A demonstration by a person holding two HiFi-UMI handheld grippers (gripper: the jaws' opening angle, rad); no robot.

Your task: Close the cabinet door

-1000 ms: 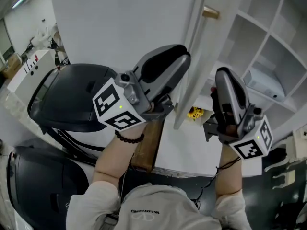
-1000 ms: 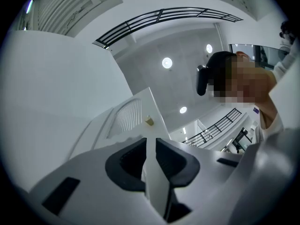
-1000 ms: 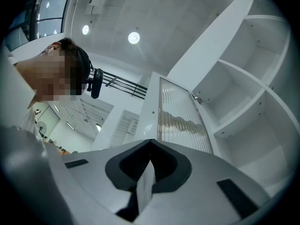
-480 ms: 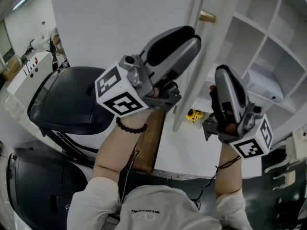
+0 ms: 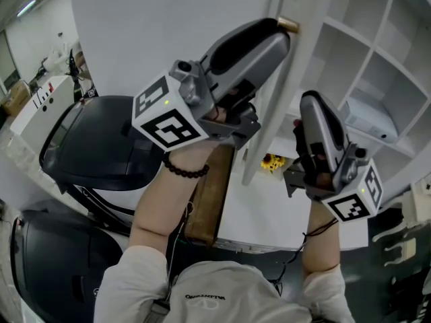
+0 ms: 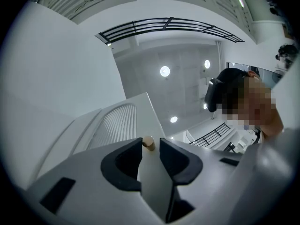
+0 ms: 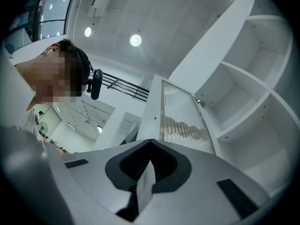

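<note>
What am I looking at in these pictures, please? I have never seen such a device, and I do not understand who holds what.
There is no robot here: a person holds one hand tool in each hand. The head view comes from a camera on the person's head and looks down. The other two cameras ride on the tools and look along their tips. The left tongs are open and held up at the brass knob of the white cabinet door; the knob shows in their gap. The right tongs are shut and empty, lower down by the open shelves. A small yellow thing lies below the shelves; I cannot tell what it is.
</note>
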